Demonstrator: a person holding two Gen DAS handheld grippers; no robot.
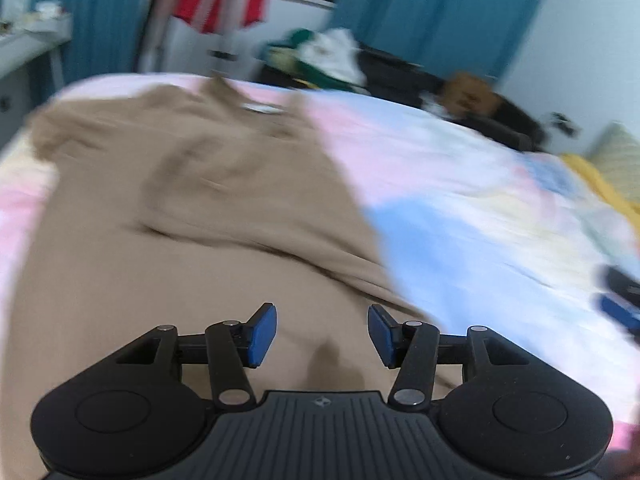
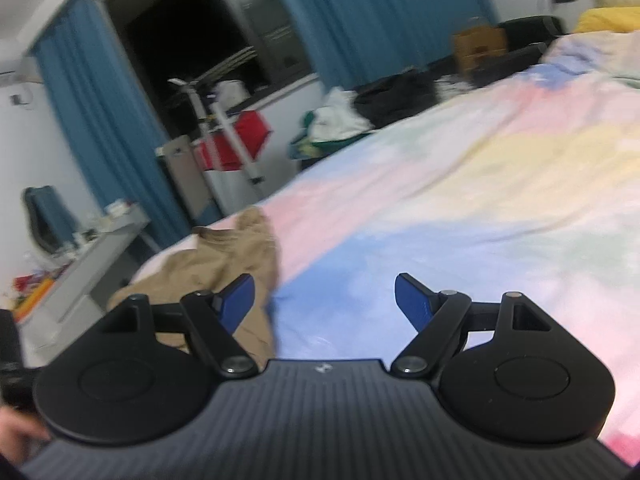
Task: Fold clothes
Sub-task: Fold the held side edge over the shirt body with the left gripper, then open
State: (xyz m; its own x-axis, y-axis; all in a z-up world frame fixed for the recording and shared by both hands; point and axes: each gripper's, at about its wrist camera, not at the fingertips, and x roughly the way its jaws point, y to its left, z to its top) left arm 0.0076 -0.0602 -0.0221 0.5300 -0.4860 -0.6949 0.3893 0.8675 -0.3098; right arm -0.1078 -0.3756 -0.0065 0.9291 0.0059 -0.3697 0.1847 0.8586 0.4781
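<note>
No readable words or numbers anywhere; the white tag (image 1: 262,109) on the tan shirt (image 1: 192,200) is only a blur.

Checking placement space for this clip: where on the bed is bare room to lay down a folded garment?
The pastel patchwork bedcover lies bare from the tan cotton garment's right edge toward the yellow blanket at the far end. The tan garment takes up the left part of the bed. Beyond the far edge, heaped clothes crowd the floor side.

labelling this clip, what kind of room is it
Most likely a bedroom: a bed with a pastel bedcover, blue curtains by a dark window, and a tan garment spread out on the bed.
</note>
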